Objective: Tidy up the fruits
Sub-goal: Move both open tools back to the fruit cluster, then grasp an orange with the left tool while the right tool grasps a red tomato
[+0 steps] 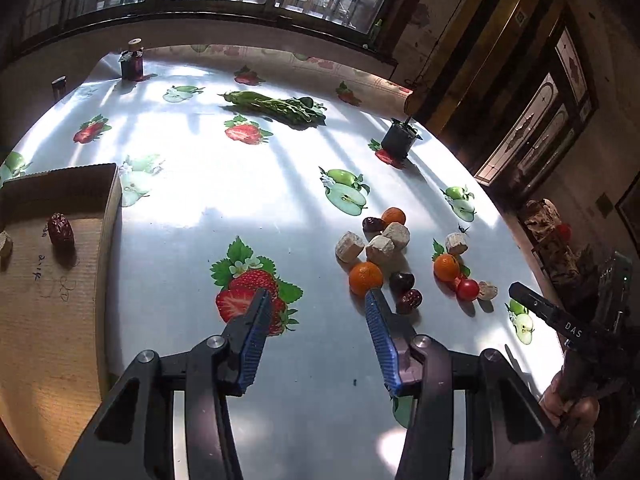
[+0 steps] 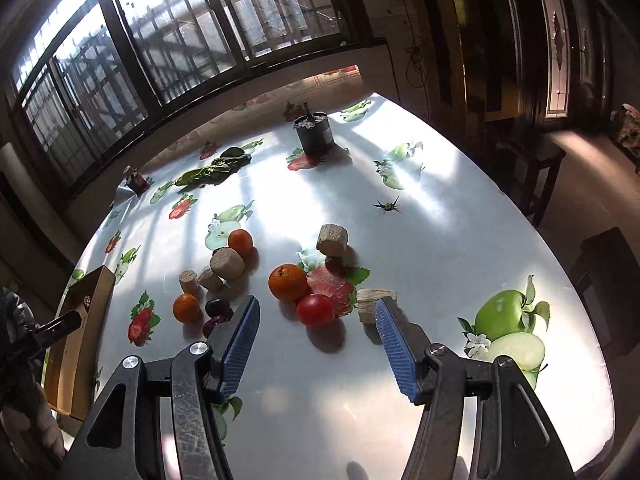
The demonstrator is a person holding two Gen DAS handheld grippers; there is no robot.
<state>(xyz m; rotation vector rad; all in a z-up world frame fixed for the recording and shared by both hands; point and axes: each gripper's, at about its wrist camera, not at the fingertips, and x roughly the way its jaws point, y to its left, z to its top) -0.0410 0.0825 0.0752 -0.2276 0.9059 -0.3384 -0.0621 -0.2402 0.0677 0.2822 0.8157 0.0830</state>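
Three glossy oranges (image 2: 287, 282), one tomato (image 2: 316, 310) and five corks (image 2: 227, 263) sat mid-frame, while both the left gripper (image 1: 316, 296) and right gripper (image 2: 318, 306) gaped, released.

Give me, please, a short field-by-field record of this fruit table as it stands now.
left gripper: open, empty, above the table
right gripper: open, empty, red tomato just ahead
cardboard box: holds one red date
oranges loose on table: three, e.g.
leafy greens: far side
dark pot: upright
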